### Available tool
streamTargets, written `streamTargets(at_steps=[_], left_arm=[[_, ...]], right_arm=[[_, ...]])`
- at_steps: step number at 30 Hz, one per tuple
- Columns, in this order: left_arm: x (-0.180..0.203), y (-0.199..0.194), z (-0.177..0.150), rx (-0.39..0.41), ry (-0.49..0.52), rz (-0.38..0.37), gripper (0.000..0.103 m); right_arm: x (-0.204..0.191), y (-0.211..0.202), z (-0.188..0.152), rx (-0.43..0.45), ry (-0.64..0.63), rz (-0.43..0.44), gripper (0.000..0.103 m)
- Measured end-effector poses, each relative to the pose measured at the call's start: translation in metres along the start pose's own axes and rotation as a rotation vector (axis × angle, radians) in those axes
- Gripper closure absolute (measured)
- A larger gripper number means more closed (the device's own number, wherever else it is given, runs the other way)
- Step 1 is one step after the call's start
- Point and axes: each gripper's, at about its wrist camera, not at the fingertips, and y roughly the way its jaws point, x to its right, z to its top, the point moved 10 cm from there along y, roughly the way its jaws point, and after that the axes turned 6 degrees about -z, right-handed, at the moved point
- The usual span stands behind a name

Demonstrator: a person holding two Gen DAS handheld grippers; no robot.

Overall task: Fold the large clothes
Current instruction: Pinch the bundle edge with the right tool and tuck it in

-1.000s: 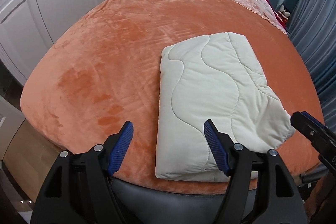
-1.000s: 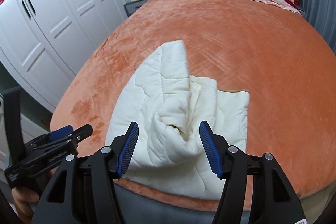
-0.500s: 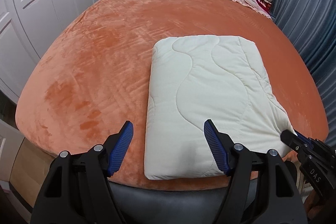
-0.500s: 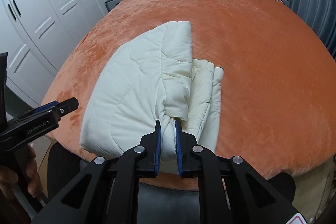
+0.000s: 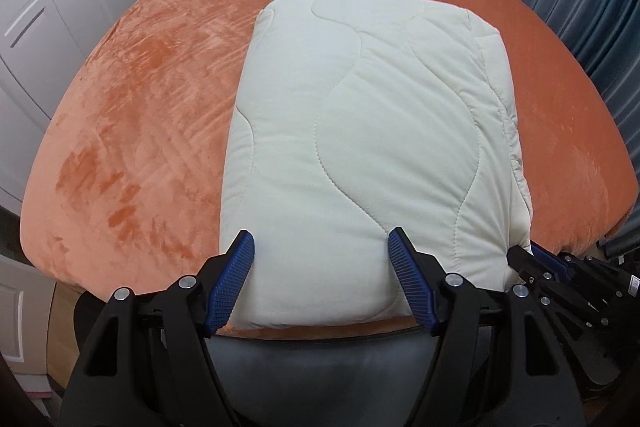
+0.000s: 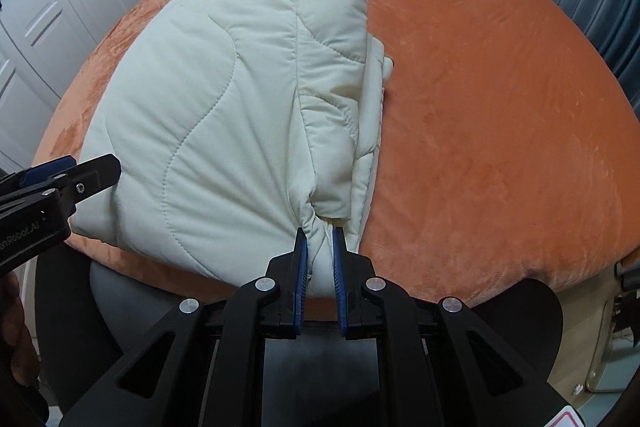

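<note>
Quilt: the cream quilt (image 5: 360, 131), folded to a thick rectangle, lies on the near part of the orange bed (image 5: 140, 87), its near edge at the bed's foot.
Right gripper (image 6: 320, 247): jaws have just been closing and now pinch the quilt's near right corner, cloth bunched between them.
Left gripper (image 5: 322, 259): jaws stand wide, straddling the near left edge, pressing nothing.
Step in hand: likely taking both near corners for another fold.
Doing it well: catch every layer at the left corner, then lift both hands evenly.
</note>
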Motion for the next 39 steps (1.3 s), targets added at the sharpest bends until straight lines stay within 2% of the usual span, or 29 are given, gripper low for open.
streamTargets(at_steps=[15,22,24,26,28,32,33,36,37,39], left_arm=[[0.002,0.036,-0.008,-0.042,0.043,0.091,0.027],[0.001,0.049,-0.007,-0.038,0.069,0.124,0.023],[0.001,0.047,-0.005,-0.048,0.062,0.114,0.023],[0.001,0.037,0.001,-0.044,0.033,0.061,0.025],[-0.004,0.020,0.019,-0.005,0.002,0.021,0.028],[-0.023,-0.007,0.078,0.111,-0.018,0.035,0.028],[-0.027,-0.007,0.092,0.126,-0.025,0.041,0.028],[-0.039,-0.005,0.131,0.167,-0.034,0.080,0.028],[-0.044,-0.004,0.141,0.173,-0.036,0.089,0.028],[-0.050,0.001,0.157,0.175,-0.050,0.102,0.028]], right_arm=[[-0.011,0.049,0.002,-0.105,-0.012,0.024,0.092],[-0.007,0.066,0.015,-0.133,0.003,0.059,0.092],[0.000,0.062,0.021,-0.152,0.024,0.092,0.090],[0.011,0.047,0.030,-0.164,0.080,0.144,0.088],[0.021,0.023,0.048,-0.125,0.114,0.177,0.082],[0.038,-0.016,0.108,0.016,0.158,0.200,0.072],[0.042,-0.022,0.128,0.053,0.181,0.205,0.065],[0.045,-0.033,0.176,0.123,0.245,0.228,0.055],[0.045,-0.031,0.195,0.139,0.263,0.233,0.047],[0.038,-0.018,0.220,0.136,0.265,0.240,0.039]])
